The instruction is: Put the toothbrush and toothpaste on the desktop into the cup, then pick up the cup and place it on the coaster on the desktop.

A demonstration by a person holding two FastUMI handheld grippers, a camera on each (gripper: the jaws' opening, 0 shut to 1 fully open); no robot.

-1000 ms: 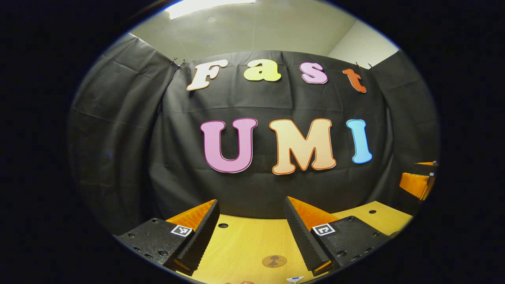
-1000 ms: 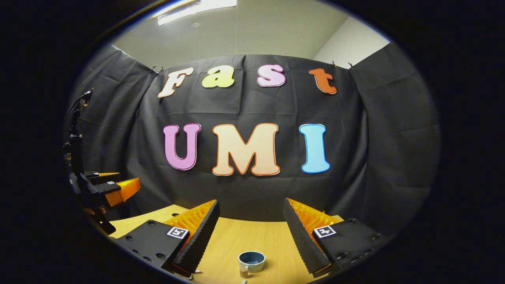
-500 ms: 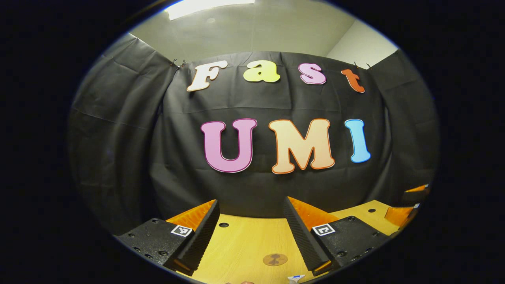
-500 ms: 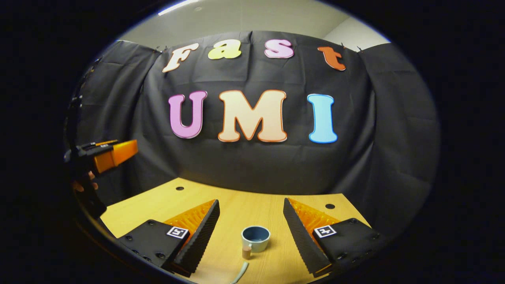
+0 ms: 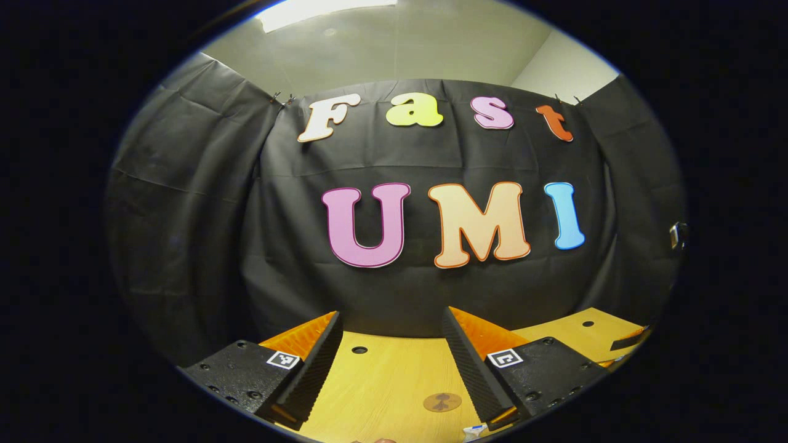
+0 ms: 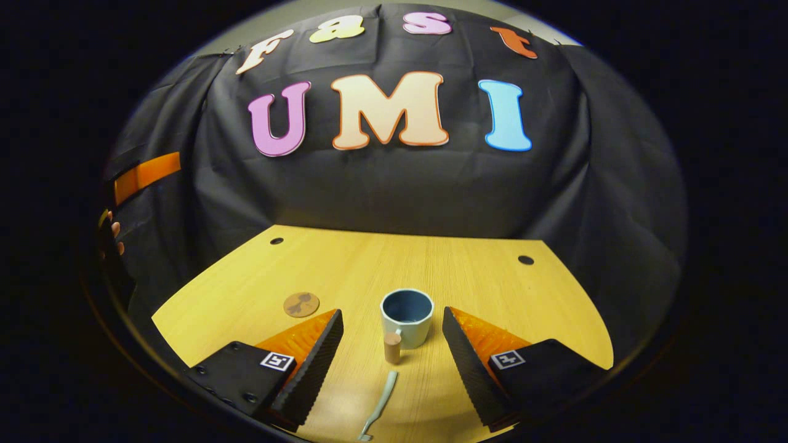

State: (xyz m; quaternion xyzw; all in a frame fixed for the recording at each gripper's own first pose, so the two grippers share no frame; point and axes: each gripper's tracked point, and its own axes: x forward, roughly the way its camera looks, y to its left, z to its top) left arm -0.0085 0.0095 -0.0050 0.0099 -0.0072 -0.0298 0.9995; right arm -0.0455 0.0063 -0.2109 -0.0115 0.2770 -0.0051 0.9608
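Pale toothbrush (image 6: 380, 400) cut off below.

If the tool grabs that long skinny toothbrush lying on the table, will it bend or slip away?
The toothbrush looks like thin, pale plastic, so it is probably light and fairly stiff, bending only a little. It lies flat on the table, so it may be fiddly to pinch and could skid if nudged. The right tool stands open above it, with ridged fingers that should help against slipping.
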